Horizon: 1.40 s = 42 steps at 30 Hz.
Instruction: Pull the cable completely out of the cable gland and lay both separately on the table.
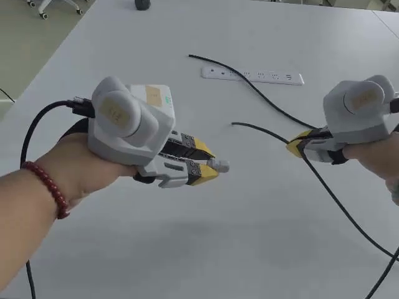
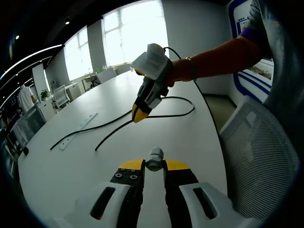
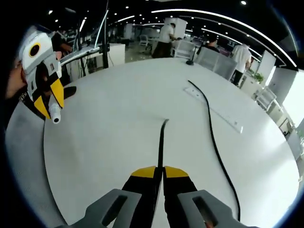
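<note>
**Cable and gland parted, both held above the table**

Head view, left to right. The left gripper (image 1: 209, 166) hangs above the table (image 1: 187, 249), its jaws closed on the gland (image 1: 220, 166), a small grey fitting that sticks out past the yellow tips. No cable runs into the gland. The left gripper view confirms this: the gland (image 2: 154, 159) sits pinched between the tips with nothing threaded through it.

A clear stretch of table separates the gland from the cable (image 1: 265, 131). The cable's free end lies bare and points toward the left gripper. Behind it, a white power strip (image 1: 252, 75) lies flat on the table.

The right gripper (image 1: 294, 147) has its jaws clamped on the cable a little back from that free end. The rest of the cable trails off toward the lower right. In the right gripper view the cable (image 3: 161, 142) runs straight out from the closed tips.

Progress, judged from these views: the pull-out appears complete, since cable and gland are well apart. What is left is the laying down. The gland is held off the table, and the gripped part of the cable seems raised too. Each has yet to be set down and released, apart from the other.
</note>
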{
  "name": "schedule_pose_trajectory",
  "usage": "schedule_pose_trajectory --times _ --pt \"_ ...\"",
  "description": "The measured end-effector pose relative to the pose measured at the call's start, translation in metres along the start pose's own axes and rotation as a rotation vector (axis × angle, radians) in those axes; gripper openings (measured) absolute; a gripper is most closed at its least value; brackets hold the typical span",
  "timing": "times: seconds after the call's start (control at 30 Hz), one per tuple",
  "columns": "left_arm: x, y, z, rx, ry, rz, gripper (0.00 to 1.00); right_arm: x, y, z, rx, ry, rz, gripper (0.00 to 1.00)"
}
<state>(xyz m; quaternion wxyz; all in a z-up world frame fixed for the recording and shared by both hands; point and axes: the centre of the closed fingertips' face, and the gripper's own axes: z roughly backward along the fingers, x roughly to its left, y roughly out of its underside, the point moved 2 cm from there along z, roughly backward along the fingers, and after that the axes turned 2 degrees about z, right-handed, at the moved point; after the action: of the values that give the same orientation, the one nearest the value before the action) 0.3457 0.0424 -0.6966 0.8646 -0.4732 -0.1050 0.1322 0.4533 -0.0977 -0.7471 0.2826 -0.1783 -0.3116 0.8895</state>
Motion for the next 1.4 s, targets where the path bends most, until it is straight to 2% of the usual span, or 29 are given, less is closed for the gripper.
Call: schedule_pose_trajectory --times 0.2,0.23,0.4,0.8,1.4 --pt "0.005 0.006 -0.003 0.004 -0.011 0.015 0.16 -0.001 0.004 -0.029 0.043 -0.027 -0.017 0.0" --pt "0.005 0.007 -0.003 0.002 -0.008 0.021 0.16 -0.005 0.005 -0.035 0.047 -0.025 -0.013 0.0" --pt "0.005 0.01 -0.004 0.008 -0.01 0.023 0.16 -0.003 0.012 -0.046 0.087 -0.036 -0.004 0.0" --pt "0.007 0.016 -0.008 0.018 -0.005 0.034 0.16 -0.002 0.018 -0.058 0.12 -0.059 -0.003 0.0" --pt "0.006 0.017 -0.011 0.017 0.005 0.043 0.16 0.0 0.025 -0.066 0.158 -0.089 -0.004 0.0"
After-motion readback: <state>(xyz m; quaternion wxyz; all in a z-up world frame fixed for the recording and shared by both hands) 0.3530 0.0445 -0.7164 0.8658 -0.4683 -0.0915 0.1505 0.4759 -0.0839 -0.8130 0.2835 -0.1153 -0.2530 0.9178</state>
